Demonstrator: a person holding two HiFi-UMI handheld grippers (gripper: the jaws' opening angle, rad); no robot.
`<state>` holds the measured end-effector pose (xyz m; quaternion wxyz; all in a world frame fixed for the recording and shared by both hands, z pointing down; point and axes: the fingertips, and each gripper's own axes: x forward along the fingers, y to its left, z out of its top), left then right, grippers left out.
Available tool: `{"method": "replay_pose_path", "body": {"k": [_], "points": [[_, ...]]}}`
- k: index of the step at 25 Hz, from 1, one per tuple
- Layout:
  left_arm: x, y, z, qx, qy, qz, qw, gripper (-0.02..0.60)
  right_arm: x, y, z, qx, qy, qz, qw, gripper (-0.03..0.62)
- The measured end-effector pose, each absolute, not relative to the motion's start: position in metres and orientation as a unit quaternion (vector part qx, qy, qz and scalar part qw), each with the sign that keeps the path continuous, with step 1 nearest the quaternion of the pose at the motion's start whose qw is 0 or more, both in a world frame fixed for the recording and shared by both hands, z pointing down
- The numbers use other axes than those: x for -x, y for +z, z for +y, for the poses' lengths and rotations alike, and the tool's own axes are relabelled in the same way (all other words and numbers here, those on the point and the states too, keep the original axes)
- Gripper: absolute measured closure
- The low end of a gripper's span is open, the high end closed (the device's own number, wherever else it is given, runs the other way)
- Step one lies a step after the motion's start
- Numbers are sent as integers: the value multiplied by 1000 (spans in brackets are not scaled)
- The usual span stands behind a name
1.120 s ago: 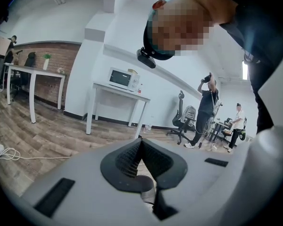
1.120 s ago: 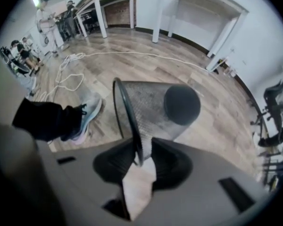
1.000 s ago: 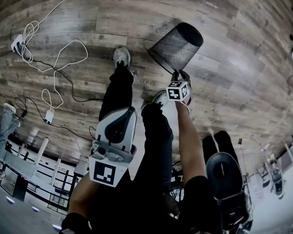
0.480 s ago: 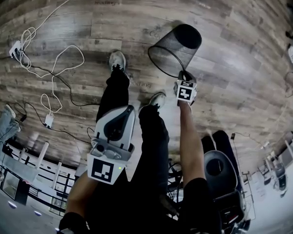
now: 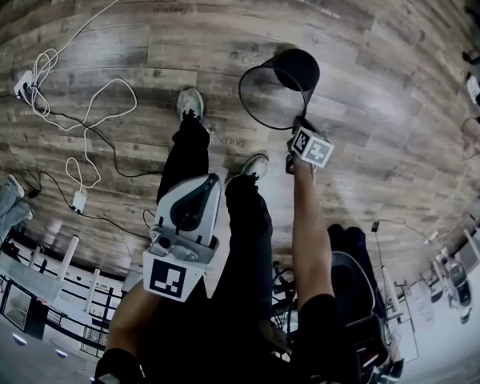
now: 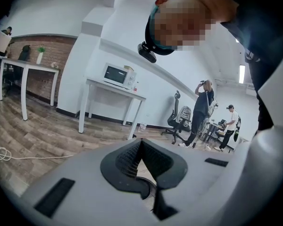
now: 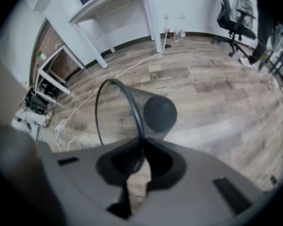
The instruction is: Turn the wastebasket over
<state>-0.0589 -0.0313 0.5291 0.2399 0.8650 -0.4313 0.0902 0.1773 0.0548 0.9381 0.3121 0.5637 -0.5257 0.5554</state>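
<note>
Right gripper [image 5: 298,128] has its jaws clamped on the rim of the black round wire-mesh wastebasket [image 5: 276,86]. Basket is tilted, mouth toward the person, just ahead of their shoes on the wood-plank floor [image 5: 368,70]. Left gripper [image 5: 210,182] has its jaws closed on nothing.

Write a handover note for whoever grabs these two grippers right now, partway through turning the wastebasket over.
Right gripper: jaws clamped on the wire rim of the wastebasket, pointing steeply down.
Left gripper: jaws together, nothing between them, held low by the person's legs, well away from the basket.
Wastebasket: black mesh, tilted over the wood floor, open mouth toward the head camera, solid base on the far side. I can't tell whether it touches the floor.
Done: rim gripped, basket partly tipped.
Left: finish the turn, set it down steady, then open the right jaws.
</note>
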Motion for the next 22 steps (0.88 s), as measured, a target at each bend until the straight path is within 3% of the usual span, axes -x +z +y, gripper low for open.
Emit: {"method": "replay_pose_path", "body": {"k": [8,22], "points": [[63,525,-38,-869,96,-420,241,549,-141,936,61,-541,627,-506,239,534],[62,529,-35,-866,97,-424,245,548,-61,944,85,-430,710,-528,181,534]]}}
